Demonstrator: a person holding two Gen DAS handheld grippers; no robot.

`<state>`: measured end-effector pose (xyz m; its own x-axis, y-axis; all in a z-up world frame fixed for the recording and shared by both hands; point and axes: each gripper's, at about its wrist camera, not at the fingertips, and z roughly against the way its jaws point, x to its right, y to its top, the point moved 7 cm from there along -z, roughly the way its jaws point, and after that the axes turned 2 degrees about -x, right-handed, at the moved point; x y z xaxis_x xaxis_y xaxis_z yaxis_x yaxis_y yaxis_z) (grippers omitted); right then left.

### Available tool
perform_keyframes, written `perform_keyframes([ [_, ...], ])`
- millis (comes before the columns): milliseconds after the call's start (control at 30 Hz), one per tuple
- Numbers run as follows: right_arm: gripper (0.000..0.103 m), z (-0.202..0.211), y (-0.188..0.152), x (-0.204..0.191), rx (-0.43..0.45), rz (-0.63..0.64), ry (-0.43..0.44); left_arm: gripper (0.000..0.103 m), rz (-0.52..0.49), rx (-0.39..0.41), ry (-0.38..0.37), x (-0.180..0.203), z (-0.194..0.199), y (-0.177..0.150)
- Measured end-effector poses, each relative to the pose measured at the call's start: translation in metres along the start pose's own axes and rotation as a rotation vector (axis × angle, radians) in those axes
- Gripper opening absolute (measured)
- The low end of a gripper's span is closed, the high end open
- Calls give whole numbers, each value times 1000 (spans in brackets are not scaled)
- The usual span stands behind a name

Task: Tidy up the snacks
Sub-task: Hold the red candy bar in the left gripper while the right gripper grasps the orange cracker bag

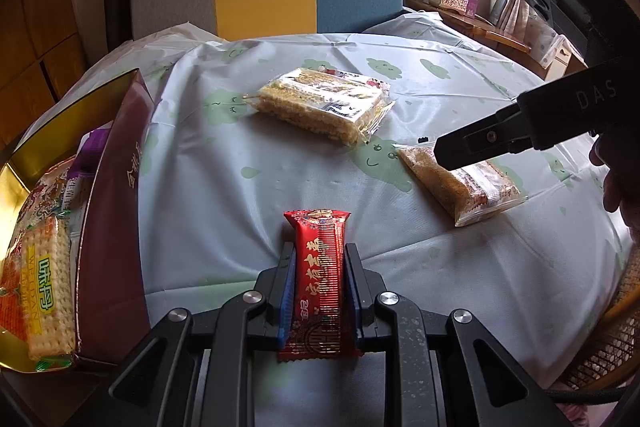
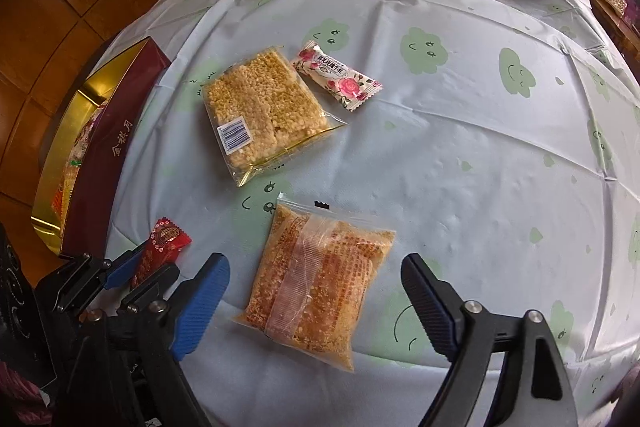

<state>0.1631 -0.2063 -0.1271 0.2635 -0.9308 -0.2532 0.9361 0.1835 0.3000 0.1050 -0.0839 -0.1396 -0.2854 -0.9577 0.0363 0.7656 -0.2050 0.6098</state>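
Left gripper (image 1: 319, 281) clamped on a red candy (image 1: 318, 283), both pads pressed to its sides, wrapper lifted off the cloth (image 2: 460, 155) and poking out past the fingertips toward 12 o'clock. Right gripper (image 2: 316, 291) spread wide, hovering just above an orange crumb bar (image 2: 316, 283) without touching it, as seen from the right wrist. Box (image 1: 116, 211) at 9 o'clock of the left view, gold inside, already holding a cracker pack (image 1: 44, 279) and at least 1 more purple-wrapped item, hard to make out. Left on the cloth: a rice-crisp pack (image 2: 264, 115) at about 11 o'clock of the right view, a rose candy (image 2: 334, 77) touching or just beside its far corner, and the crumb bar at 6 o'clock. Judged roughly at the midpoint: 2 or so stowed, 1 in transit, 3 waiting. Next likely step: red candy over to the box at 9 o'clock, then closing on the crumb bar.
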Motion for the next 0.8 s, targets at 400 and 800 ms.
perform_keyframes([
  [400,61,-21,-11,-20,-47,146,-124,23,-1,4,4,1,0,-2],
  [800,64,-29,-22,-16,-60,195,-143,22,24,-41,-11,-3,-1,5],
])
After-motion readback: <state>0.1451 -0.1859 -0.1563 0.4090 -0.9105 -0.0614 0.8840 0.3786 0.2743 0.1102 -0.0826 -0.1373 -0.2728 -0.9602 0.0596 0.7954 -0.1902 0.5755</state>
